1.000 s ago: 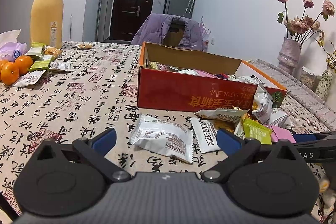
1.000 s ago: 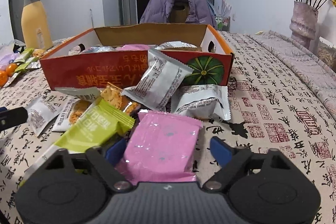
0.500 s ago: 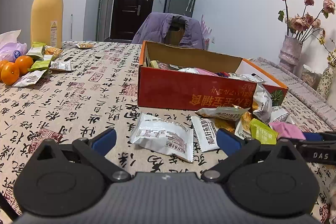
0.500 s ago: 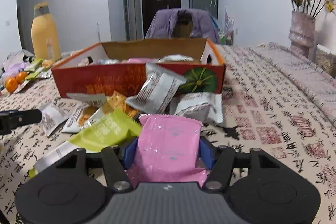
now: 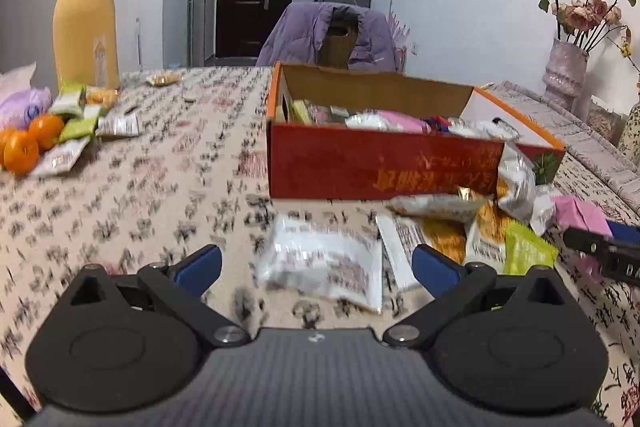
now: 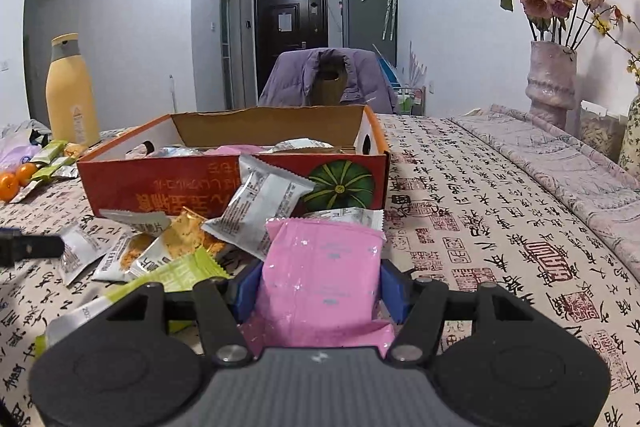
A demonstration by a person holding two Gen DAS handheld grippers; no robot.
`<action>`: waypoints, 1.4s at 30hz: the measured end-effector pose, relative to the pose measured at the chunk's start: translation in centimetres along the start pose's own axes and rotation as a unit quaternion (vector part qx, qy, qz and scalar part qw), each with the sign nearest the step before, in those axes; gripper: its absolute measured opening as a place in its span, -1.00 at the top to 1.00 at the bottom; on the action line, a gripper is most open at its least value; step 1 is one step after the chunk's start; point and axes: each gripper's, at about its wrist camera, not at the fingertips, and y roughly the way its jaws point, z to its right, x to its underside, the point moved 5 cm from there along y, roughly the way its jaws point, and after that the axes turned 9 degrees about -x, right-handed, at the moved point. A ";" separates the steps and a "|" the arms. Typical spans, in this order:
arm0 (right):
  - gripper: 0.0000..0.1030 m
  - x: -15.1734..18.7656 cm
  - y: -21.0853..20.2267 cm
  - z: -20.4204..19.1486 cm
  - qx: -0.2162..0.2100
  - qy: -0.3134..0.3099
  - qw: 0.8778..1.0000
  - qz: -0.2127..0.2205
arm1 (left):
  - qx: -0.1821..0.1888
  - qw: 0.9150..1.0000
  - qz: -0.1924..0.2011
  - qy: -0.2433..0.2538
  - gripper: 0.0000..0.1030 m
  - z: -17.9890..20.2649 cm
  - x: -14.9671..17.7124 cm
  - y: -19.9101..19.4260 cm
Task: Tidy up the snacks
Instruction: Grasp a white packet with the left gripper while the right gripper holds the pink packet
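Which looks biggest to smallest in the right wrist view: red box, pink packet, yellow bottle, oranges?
1. red box
2. pink packet, held in the right gripper; nearness to the camera inflates it, so its rank is unsure
3. yellow bottle
4. oranges

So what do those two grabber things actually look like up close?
Both look alike. The left gripper and the right gripper each have a dark grey, finely ribbed body, two matte black rounded plates, black link arms with silver pivot pins, and blue finger pads. White letters mark the right one's side. No cables or sleeves show.
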 end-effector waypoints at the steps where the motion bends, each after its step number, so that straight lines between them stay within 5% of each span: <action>1: -0.18 0.0 0.0 0.0 0.000 0.002 1.000 0.001 | 0.002 1.000 -0.001 0.002 -1.00 -0.1 -0.4 0.0; 16: -0.18 0.1 -0.1 0.4 -0.009 0.021 1.000 0.015 | -0.027 0.996 -0.073 0.051 -1.00 1.5 -0.4 4.3; 26: -0.18 0.1 0.0 0.4 -0.012 0.023 1.000 0.011 | -0.035 0.996 -0.075 0.040 -0.98 1.4 0.2 5.0; 31: -0.18 0.1 0.1 0.5 -0.011 0.024 1.000 0.012 | -0.025 0.997 -0.060 0.047 -0.54 1.9 0.2 4.2; 42: -0.18 0.2 -0.3 0.3 -0.009 0.018 1.000 0.019 | -0.026 0.998 -0.040 0.049 -0.09 2.2 0.6 3.1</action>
